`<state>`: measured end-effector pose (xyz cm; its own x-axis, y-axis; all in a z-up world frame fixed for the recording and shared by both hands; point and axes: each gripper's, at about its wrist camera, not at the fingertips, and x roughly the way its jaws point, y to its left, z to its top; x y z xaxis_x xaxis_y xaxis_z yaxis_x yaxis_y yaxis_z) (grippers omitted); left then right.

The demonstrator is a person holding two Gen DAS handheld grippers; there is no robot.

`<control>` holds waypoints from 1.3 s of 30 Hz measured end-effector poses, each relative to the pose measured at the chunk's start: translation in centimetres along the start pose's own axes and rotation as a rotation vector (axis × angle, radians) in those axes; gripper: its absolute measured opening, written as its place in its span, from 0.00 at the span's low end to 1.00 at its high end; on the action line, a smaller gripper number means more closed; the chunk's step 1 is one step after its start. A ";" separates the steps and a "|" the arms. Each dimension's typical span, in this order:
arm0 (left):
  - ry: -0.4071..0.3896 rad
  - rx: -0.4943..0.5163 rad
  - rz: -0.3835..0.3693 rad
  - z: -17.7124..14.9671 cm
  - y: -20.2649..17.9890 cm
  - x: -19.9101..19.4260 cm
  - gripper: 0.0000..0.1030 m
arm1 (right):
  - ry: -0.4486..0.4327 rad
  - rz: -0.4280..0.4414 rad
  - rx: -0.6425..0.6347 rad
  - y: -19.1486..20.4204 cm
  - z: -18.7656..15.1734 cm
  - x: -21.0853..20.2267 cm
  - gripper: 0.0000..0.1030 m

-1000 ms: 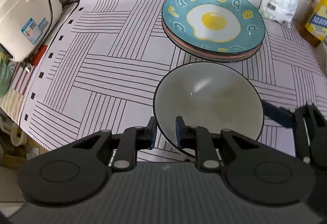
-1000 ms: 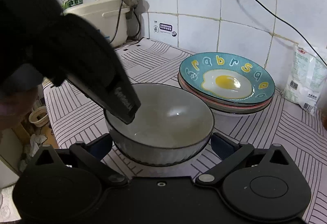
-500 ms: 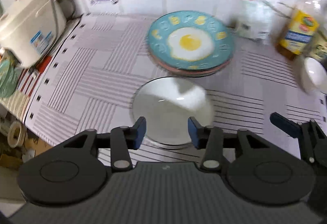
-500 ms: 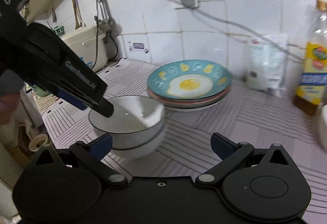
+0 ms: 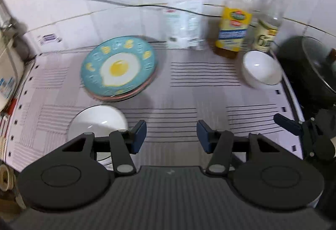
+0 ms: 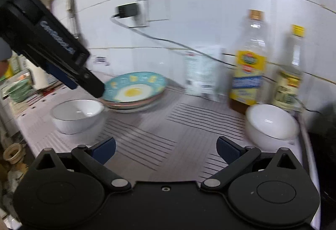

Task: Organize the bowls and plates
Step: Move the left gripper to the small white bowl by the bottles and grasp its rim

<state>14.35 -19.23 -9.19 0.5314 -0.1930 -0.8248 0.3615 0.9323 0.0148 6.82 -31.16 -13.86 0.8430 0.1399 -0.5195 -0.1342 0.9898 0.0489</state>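
Both grippers' jaws apart, empty, tilted down over striped mat (image 5: 201, 74).

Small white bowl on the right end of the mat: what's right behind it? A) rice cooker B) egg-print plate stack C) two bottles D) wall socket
C: the small white bowl sits just in front of the yellow-label bottle and the clear bottle by the tiled wall, far from the egg-print plate stack.
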 end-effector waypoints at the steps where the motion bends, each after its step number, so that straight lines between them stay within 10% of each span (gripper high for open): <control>1: 0.000 0.008 -0.006 0.2 -0.7 0.2 0.50 | -0.003 -0.018 0.016 -0.9 -0.2 -0.3 1.00; 12: 0.003 0.104 -0.056 3.1 -7.2 3.3 0.61 | -0.038 -0.182 0.161 -9.0 -2.0 0.7 1.00; 39: 0.045 0.202 -0.105 10.3 -14.7 16.5 0.80 | 0.056 -0.270 0.343 -15.2 -2.3 10.2 1.00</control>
<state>25.69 -39.30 -17.15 0.4496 -0.2676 -0.8522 0.5617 0.8265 0.0368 16.29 -44.84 -21.87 0.7934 -0.1178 -0.5972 0.2759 0.9442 0.1802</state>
